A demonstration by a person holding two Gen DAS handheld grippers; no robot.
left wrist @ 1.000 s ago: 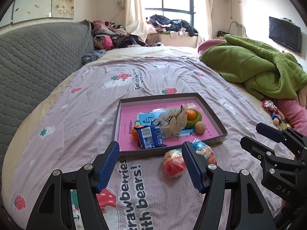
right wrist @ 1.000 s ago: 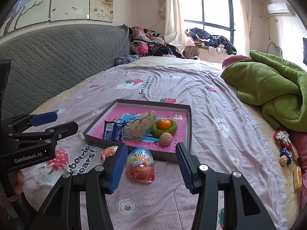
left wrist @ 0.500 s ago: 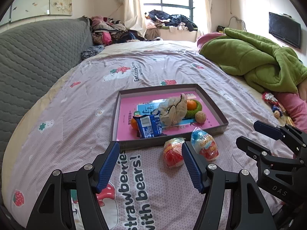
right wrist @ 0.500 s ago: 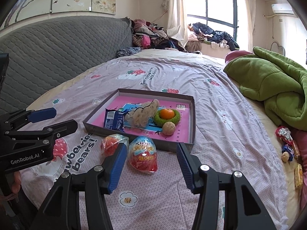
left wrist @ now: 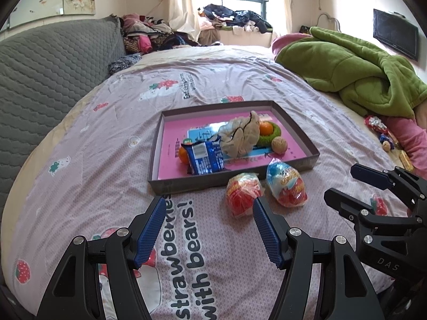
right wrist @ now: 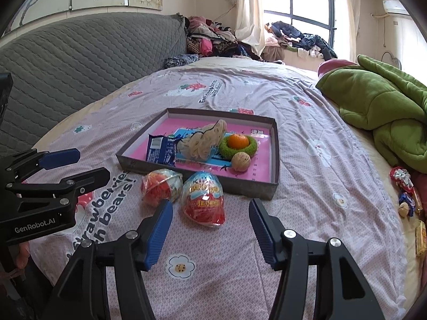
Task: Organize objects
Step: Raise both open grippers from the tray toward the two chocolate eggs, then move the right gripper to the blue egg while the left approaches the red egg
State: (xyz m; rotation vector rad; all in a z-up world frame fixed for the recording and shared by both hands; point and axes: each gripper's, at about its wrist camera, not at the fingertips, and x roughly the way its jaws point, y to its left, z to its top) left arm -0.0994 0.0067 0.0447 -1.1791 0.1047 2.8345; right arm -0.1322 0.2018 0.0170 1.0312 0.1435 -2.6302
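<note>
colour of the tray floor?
Bright pink tray floor, with a light blue printed panel in the middle; clearest in the left wrist view.

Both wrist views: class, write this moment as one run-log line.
left tool open, empty | right tool just opened wider, empty, egg-shaped toy ahead | second wrapped toy beside it | both outside tray
</note>
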